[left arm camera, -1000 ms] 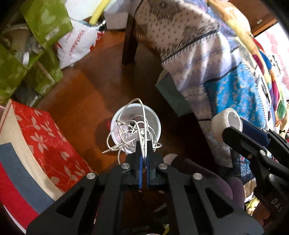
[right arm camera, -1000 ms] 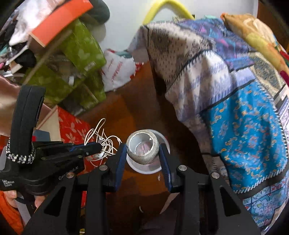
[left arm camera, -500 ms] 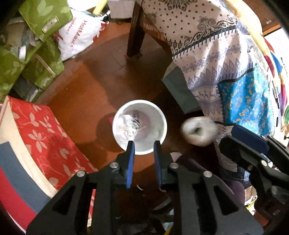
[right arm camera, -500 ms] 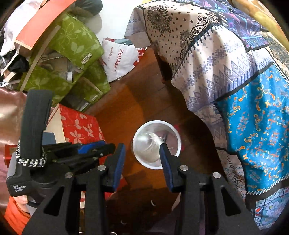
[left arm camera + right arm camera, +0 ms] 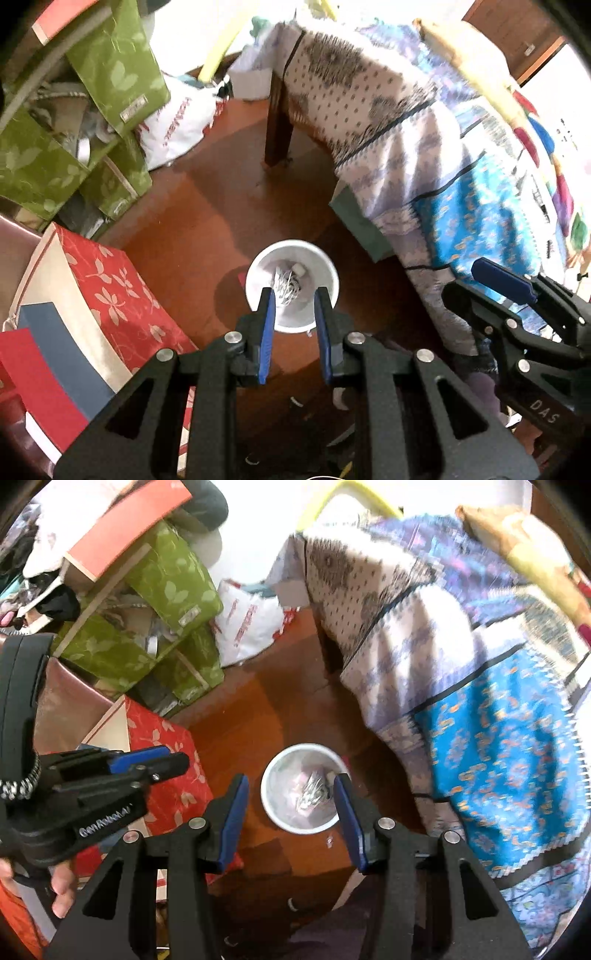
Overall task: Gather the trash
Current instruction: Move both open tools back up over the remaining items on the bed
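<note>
A white round bin (image 5: 291, 291) stands on the brown wooden floor; it also shows in the right wrist view (image 5: 301, 788). A tangle of white cable (image 5: 286, 284) lies inside it, with a pale roll (image 5: 314, 794) beside it. My left gripper (image 5: 293, 295) is open and empty, held above the bin's near rim. My right gripper (image 5: 291, 786) is open wide and empty, above the bin. The right gripper shows at the right of the left wrist view (image 5: 506, 291); the left gripper shows at the left of the right wrist view (image 5: 147, 764).
A bed with patterned blue and white covers (image 5: 461, 166) fills the right side, its dark leg (image 5: 277, 122) on the floor. A red floral box (image 5: 110, 295) stands left of the bin. Green bags (image 5: 74, 129) and a white plastic bag (image 5: 177, 122) are piled behind.
The left gripper opened and the white cable dropped into the bin. The right gripper opened and its tape roll fell in too. Both grippers have lifted away from the bin.
</note>
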The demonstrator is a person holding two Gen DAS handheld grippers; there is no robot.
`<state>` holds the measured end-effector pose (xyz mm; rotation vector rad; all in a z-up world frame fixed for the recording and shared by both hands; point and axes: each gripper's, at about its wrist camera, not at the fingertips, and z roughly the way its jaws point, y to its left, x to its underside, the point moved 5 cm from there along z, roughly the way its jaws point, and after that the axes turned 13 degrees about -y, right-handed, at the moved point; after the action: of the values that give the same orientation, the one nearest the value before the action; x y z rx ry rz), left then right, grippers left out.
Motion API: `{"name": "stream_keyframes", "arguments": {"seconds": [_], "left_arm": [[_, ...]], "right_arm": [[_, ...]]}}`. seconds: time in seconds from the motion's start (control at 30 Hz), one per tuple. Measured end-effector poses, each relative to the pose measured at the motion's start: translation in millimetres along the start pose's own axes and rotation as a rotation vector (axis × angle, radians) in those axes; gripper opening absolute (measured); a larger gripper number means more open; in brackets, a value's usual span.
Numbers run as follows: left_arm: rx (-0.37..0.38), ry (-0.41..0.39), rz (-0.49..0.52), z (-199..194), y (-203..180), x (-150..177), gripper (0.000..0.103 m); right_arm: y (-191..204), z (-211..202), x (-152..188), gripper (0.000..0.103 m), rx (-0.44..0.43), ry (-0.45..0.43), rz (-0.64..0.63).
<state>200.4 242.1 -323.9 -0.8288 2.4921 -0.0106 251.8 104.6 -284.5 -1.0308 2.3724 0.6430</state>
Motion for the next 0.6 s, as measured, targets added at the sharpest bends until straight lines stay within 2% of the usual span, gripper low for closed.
{"name": "stream_keyframes", "arguments": {"seconds": [0.3, 0.6], "left_arm": [[0.016, -0.171, 0.034, -72, -31, -20, 0.02], [0.051, -0.313, 0.104, -127, -88, -31, 0.02]], "right_arm": [[-2, -82, -23, 0.044, 0.064, -0.206, -0.032], [-26, -171, -28, 0.044, 0.112, -0.398, 0.007]]}}
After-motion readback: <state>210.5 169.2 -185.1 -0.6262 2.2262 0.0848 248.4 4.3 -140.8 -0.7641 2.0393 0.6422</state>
